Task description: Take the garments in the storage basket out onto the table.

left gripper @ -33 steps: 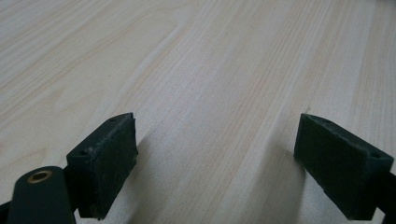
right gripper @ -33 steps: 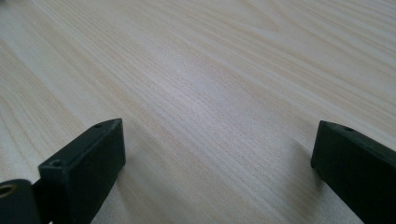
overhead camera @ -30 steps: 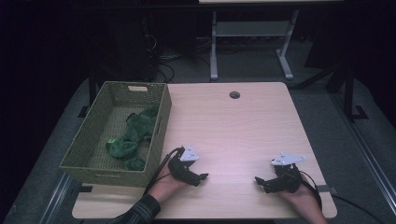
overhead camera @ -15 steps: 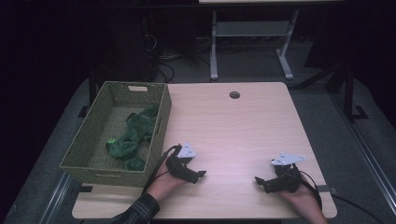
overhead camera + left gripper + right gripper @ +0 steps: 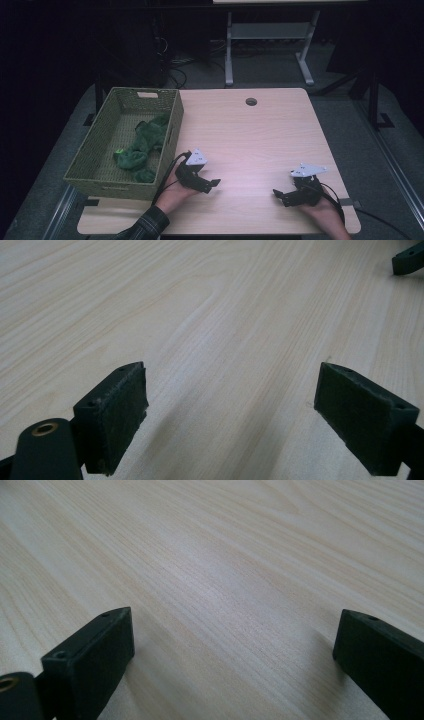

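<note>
You hold your left gripper (image 5: 209, 184) low over the wooden table (image 5: 260, 135), near the edge closest to you. Its jaws stand wide apart, and there is nothing between them but bare wood. In the left gripper view you can see the two black pads (image 5: 116, 415) far from each other, with the light wood grain running between them. Just beside this gripper, on its outer side, stands the green woven basket (image 5: 95, 155). Your left hand (image 5: 172, 192) is right next to the basket's near corner. Inside the basket lies a green cloth (image 5: 140, 147), all bunched up. The cloth is the nearest thing to your left gripper, but the basket wall is between them and the gripper does not touch it. Your right gripper (image 5: 285, 195) sits low at the table too, well apart from the left one, on the other side. Its jaws are also wide open and hold nothing. In the right gripper view the two dark pads (image 5: 95, 657) stand far apart over bare wood. The tips of your two grippers point toward each other across the open table. Far ahead of both grippers, near the far edge, there is a small round hole (image 5: 251, 101) in the table top.
</note>
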The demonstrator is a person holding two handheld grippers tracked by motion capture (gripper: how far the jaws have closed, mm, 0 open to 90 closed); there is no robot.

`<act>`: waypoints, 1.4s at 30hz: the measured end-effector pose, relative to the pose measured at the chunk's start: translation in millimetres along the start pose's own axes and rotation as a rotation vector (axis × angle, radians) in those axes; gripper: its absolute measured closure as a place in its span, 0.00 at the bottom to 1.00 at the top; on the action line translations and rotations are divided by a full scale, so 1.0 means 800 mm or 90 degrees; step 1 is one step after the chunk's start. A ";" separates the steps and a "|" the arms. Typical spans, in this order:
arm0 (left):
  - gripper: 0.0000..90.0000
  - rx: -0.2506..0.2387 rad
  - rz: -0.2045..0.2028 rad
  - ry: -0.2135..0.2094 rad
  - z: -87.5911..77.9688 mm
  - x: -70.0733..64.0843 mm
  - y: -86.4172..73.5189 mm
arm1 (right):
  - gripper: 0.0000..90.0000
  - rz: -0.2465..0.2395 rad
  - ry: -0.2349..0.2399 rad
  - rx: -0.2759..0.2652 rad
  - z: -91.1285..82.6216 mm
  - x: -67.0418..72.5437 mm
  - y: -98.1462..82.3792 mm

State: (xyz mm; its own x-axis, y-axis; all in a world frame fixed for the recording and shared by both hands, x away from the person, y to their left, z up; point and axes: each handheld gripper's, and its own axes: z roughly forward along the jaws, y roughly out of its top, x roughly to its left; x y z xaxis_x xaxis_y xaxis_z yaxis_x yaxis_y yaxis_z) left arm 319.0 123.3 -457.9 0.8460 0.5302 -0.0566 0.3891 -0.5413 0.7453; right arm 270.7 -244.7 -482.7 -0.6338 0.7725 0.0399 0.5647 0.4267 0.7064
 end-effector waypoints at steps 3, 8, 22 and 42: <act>0.15 -0.001 -0.004 -0.002 -0.002 0.000 0.002 | 0.03 0.000 0.000 0.000 0.000 0.000 0.000; 0.15 -0.009 -0.004 -0.001 -0.005 0.000 0.005 | 0.03 -0.001 0.000 0.000 0.000 0.000 0.000; 0.15 -0.019 -0.013 -0.007 -0.017 0.000 0.019 | 0.03 0.000 -0.001 0.001 0.000 0.000 0.000; 0.15 -0.023 -0.013 0.002 -0.036 0.002 0.042 | 0.03 0.000 -0.001 0.002 0.000 0.000 0.000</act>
State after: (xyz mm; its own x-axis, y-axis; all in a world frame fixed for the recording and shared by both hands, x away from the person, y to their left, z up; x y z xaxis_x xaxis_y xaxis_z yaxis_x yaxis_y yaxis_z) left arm 322.9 124.6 -413.5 0.8367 0.5430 -0.0708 0.3936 -0.5065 0.7672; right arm 270.6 -244.8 -482.6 -0.6331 0.7731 0.0387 0.5664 0.4286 0.7038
